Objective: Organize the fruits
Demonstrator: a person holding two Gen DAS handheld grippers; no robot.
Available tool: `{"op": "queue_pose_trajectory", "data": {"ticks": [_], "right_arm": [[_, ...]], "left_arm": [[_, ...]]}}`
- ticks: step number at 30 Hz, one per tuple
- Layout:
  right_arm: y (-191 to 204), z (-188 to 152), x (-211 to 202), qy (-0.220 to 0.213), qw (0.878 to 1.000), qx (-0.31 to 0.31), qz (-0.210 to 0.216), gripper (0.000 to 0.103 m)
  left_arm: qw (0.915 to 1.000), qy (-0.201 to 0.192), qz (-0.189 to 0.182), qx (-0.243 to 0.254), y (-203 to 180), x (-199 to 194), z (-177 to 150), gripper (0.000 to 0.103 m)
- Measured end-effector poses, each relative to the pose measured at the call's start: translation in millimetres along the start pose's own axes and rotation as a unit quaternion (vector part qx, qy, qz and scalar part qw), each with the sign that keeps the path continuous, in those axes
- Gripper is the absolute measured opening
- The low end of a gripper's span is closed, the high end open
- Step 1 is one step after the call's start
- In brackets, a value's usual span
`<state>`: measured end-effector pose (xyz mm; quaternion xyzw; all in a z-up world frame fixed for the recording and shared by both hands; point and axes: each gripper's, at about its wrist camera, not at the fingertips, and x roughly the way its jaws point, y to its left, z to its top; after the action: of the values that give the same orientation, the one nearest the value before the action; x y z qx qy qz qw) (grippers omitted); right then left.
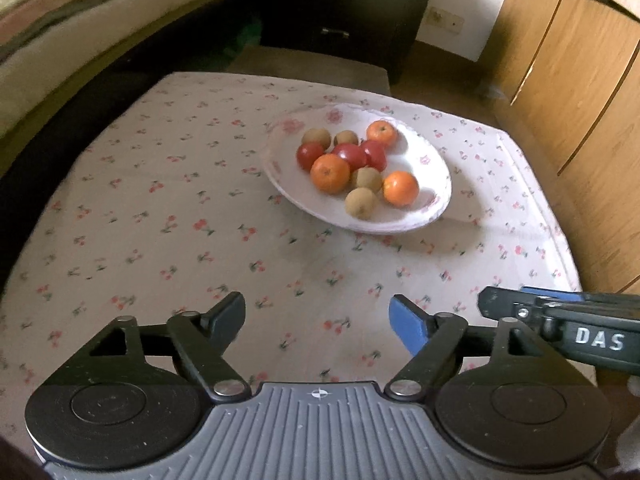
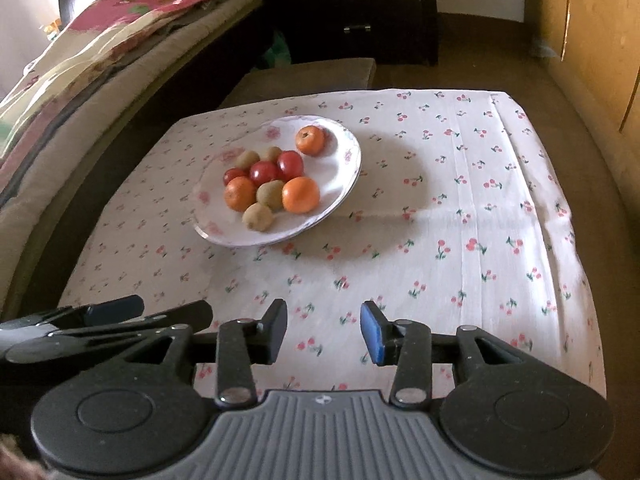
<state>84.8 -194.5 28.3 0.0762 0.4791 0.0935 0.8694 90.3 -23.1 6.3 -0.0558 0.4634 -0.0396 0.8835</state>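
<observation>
In the left wrist view the left gripper fills the bottom of the frame with its jaws spread wide, a black finger on the left and a blue-padded finger on the right; nothing lies between them and they touch nothing but hang over bare cloth. At the lower right edge of that view the right gripper pokes in from the side, just beside the left one. In the right wrist view the right gripper sits at the bottom centre, its jaws parted by a narrower gap, released and empty, with only the cherry-print tablecloth showing in the gap. The left gripper shows at the lower left of that view as dark linkages. The fruits sit well ahead of both grippers, all together on a white plate with a pink flower rim, which lies right of centre in the upper half of the left view and left of centre in the right view. On it are three oranges, three red fruits clustered in the middle, and brown kiwi-like fruits around them; one orange lies apart from the cluster, near the far rim. A dark drawer unit stands at the top of the frame, bedding at the upper left, and wooden doors at the upper right.
</observation>
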Motion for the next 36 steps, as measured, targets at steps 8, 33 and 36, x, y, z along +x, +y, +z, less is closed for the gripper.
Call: {"op": "queue_pose_trajectory", "data": {"ticks": [8,33,36], "right_arm": [[4,-21,-14,0.000,1.000,0.004,-0.001,0.045],[4,-55,-26,0.008,1.000,0.012,-0.014,0.049],[5,-55,-27,0.007,1.000,0.009,-0.018,0.049]], "left_arm": [[0.9991,-0.015,0.037,0.015,-2,-18,-20,0.097],[0.9964,-0.009,0.073,0.043,-10,-37,-41,0.103],[0.9964,-0.011,0.070,0.045,-11,-38,-42,0.103]]}}
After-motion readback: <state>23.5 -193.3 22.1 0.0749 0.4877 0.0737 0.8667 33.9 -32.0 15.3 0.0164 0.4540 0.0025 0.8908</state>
